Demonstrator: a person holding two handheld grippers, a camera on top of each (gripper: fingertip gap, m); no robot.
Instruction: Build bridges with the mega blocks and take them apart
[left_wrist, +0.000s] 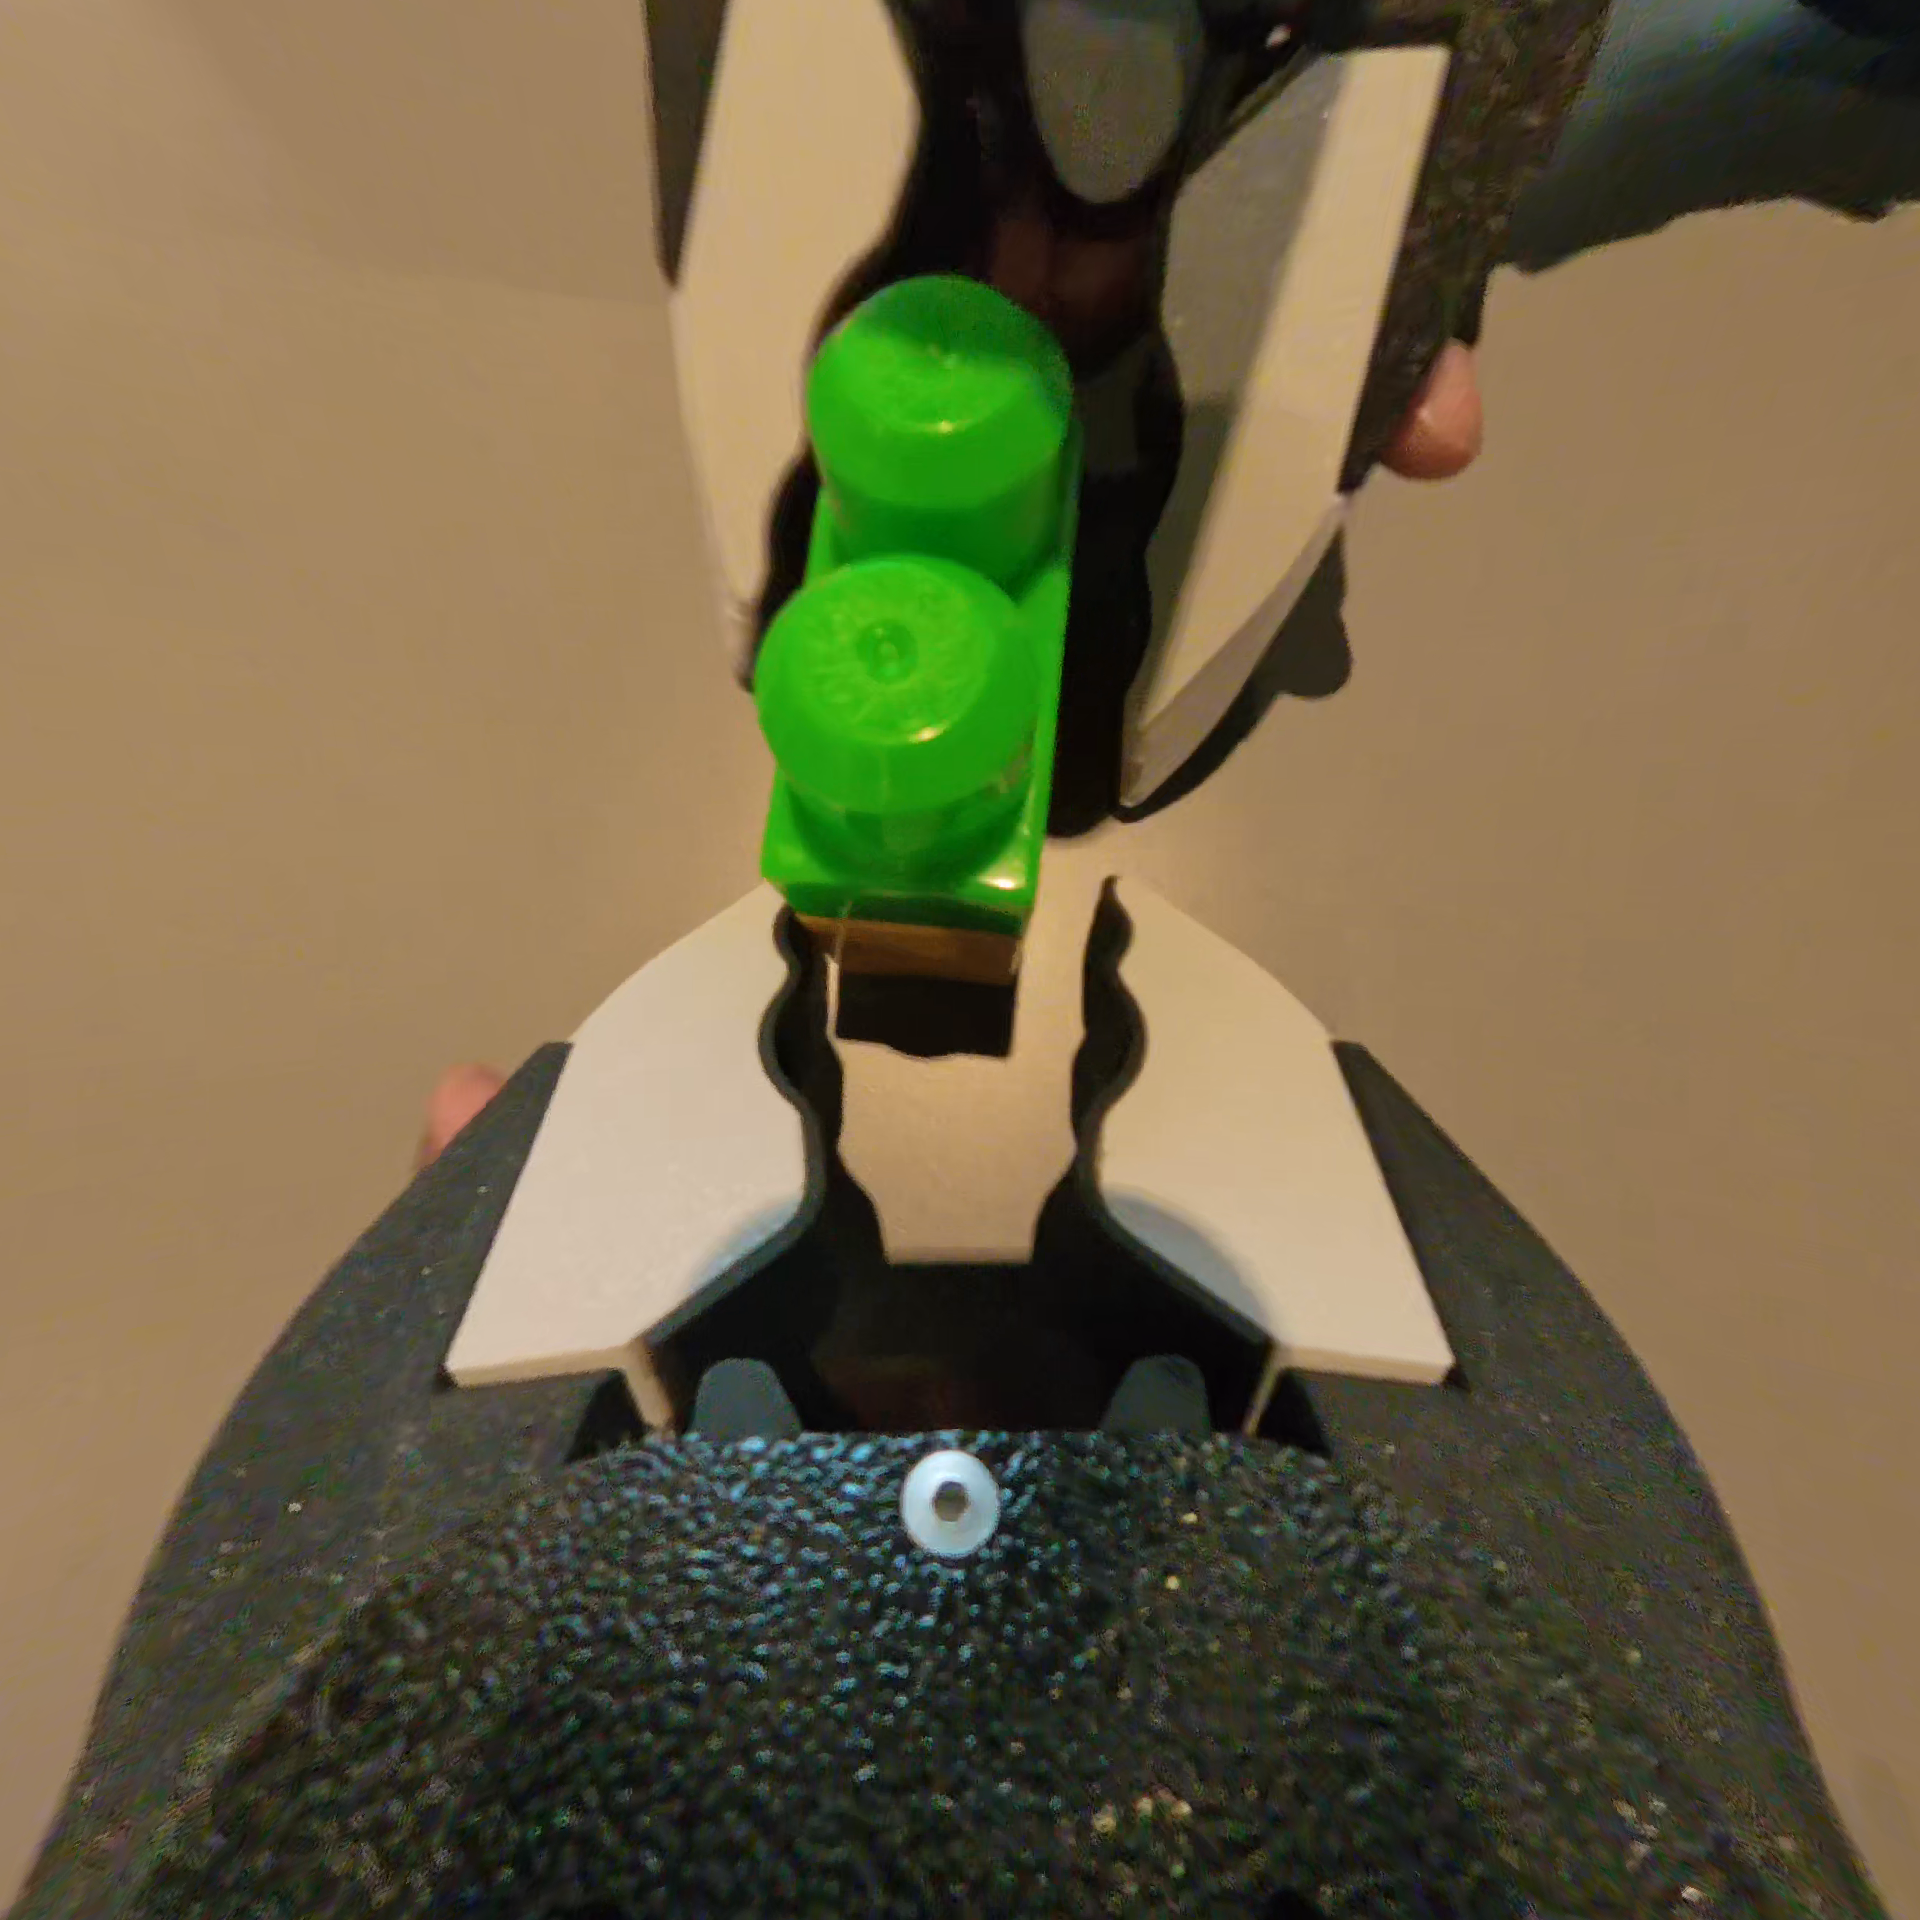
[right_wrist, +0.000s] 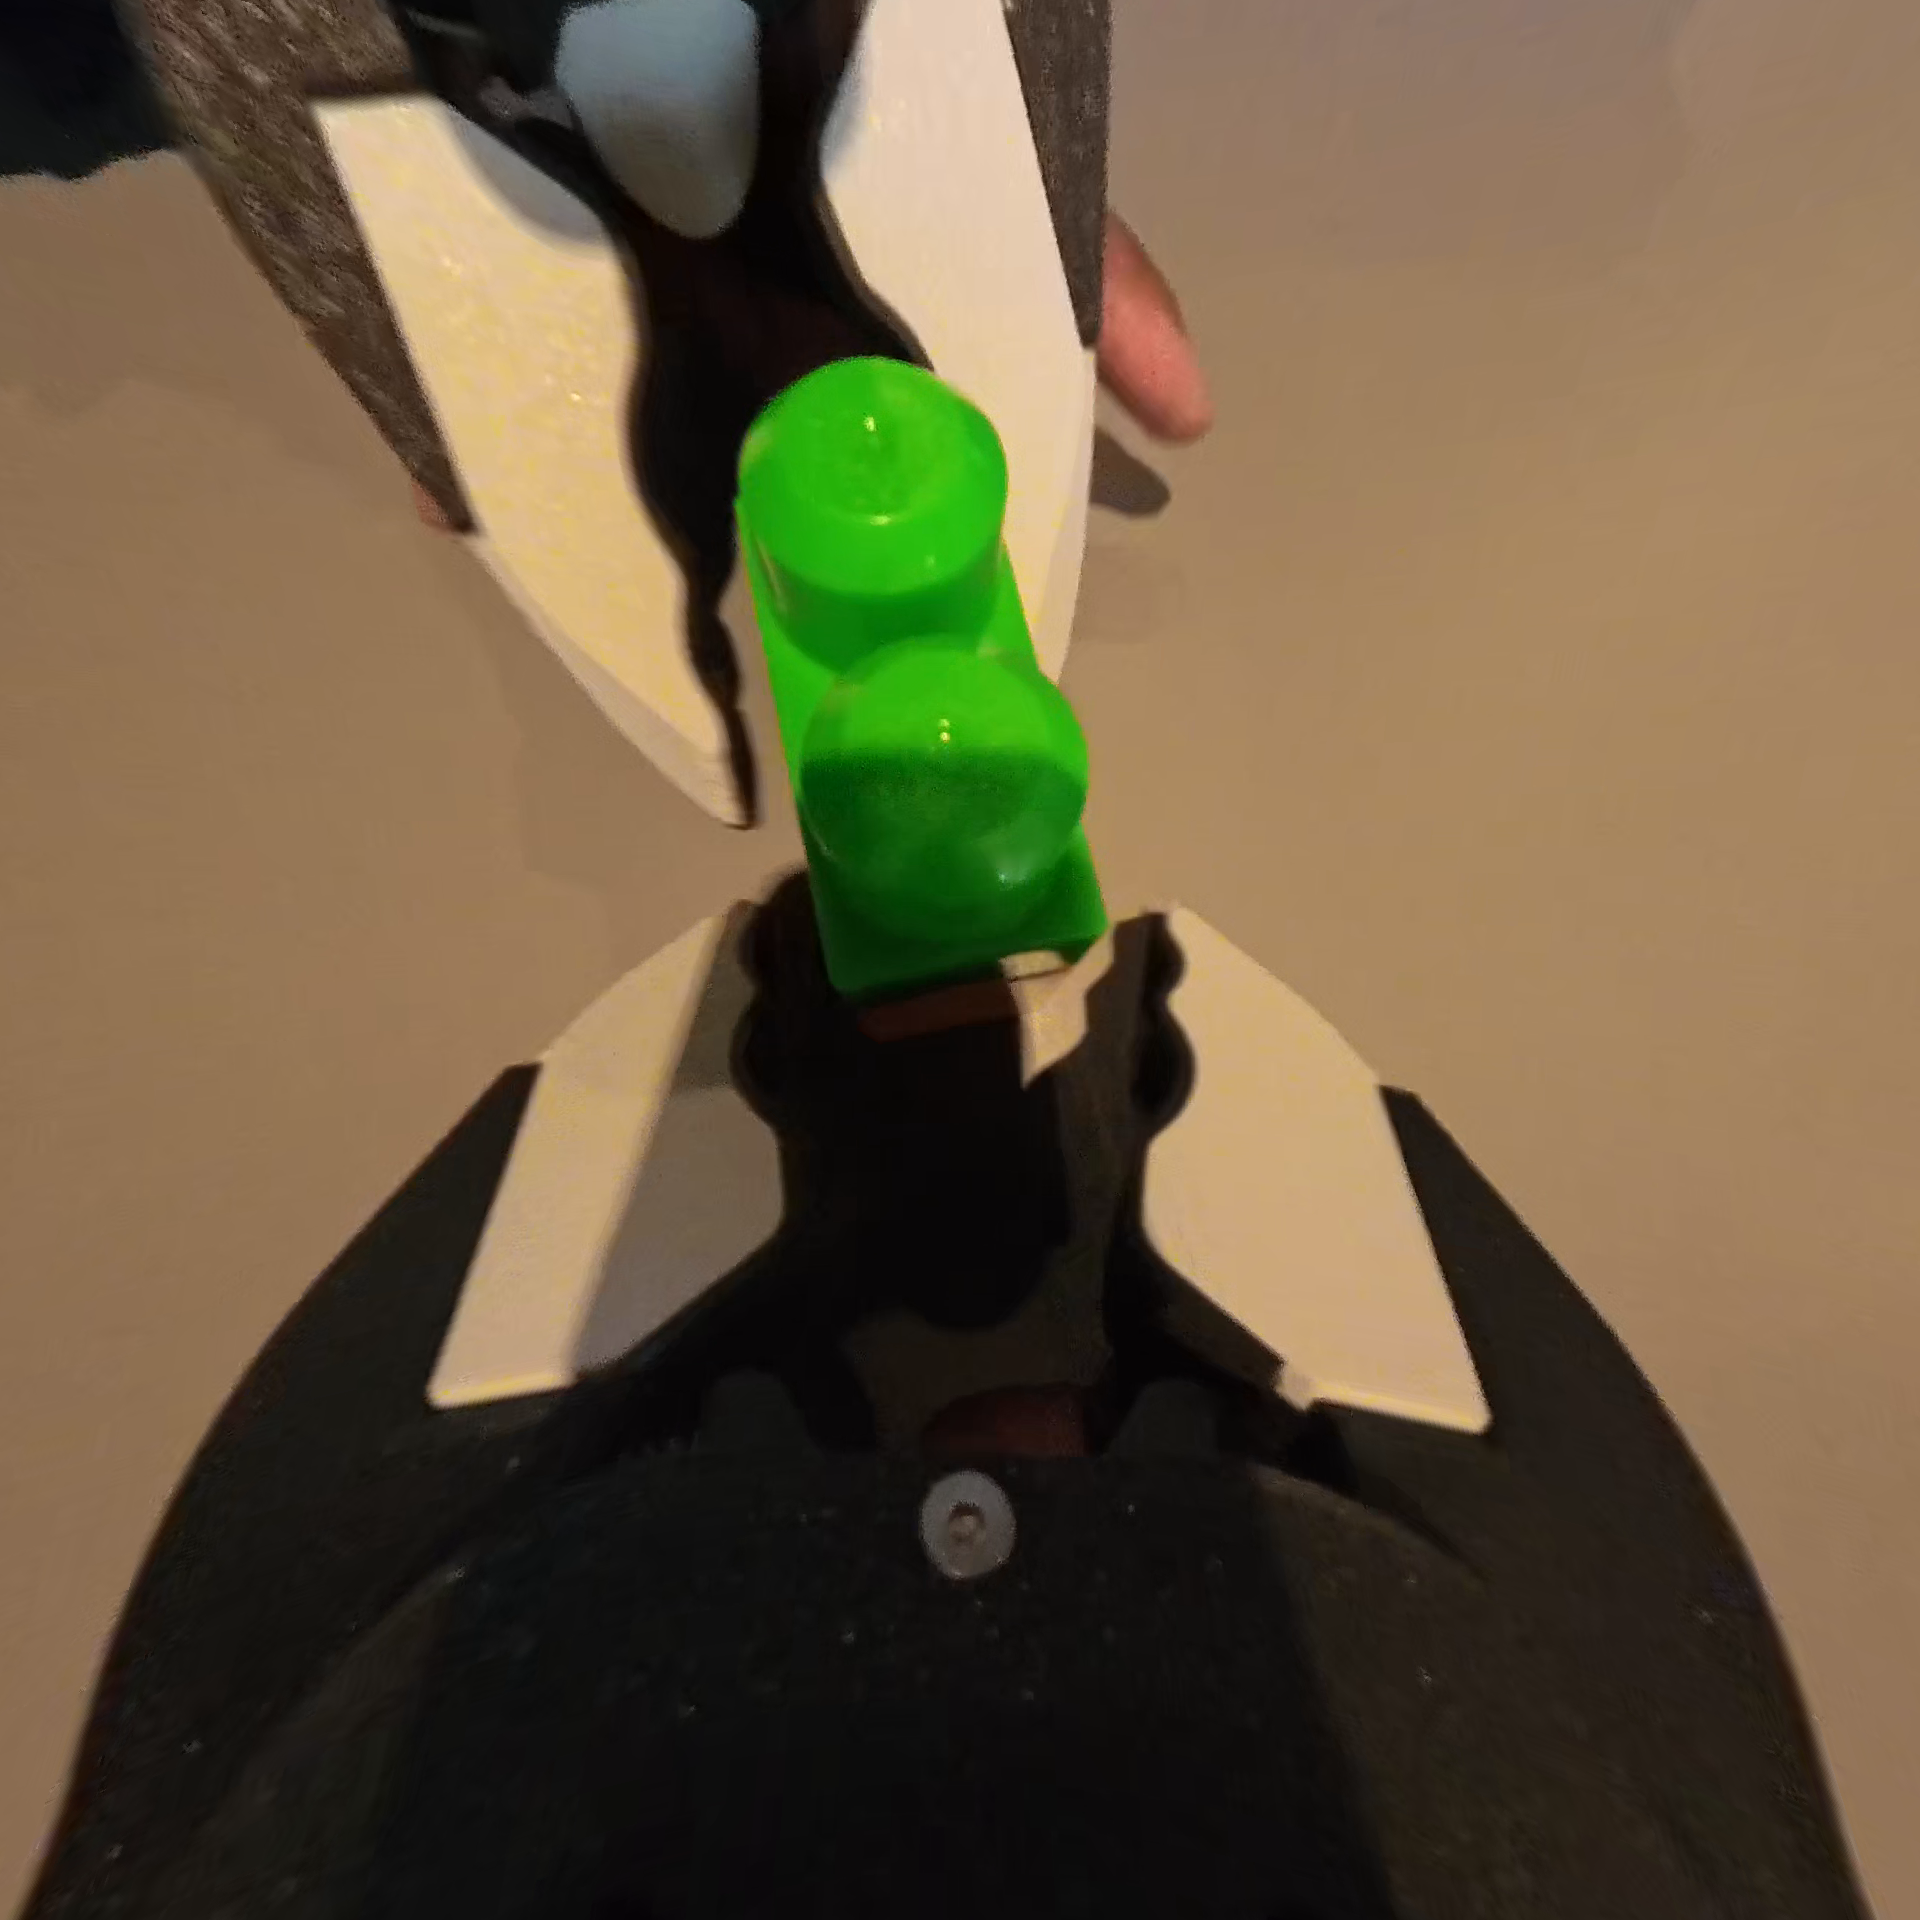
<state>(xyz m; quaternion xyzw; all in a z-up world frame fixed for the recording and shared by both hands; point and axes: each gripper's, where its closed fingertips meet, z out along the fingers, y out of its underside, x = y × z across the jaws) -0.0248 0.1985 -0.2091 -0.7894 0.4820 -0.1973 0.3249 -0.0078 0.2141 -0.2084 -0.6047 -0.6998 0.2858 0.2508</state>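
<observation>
A bright green two-stud mega block (left_wrist: 914, 634) stands studs-up on the tan table, on top of a brownish block (left_wrist: 914, 951) of which only a thin edge shows. My left gripper (left_wrist: 943, 904) is open, its tips on either side of the green block's near end. My right gripper (left_wrist: 935, 727) faces it from the far side, open, its fingers on either side of the far stud. In the right wrist view the green block (right_wrist: 914, 707) lies between my right gripper (right_wrist: 945, 920) and the left gripper (right_wrist: 906, 727). I cannot tell whether any finger touches the block.
The plain tan table (left_wrist: 312, 727) surrounds the block on all sides. A person's fingertips (left_wrist: 1439, 416) show on the far gripper's handle in both views (right_wrist: 1148, 343). A dark sleeve (left_wrist: 1714, 125) sits at the top right. Less than 4 cm separates the two grippers' tips.
</observation>
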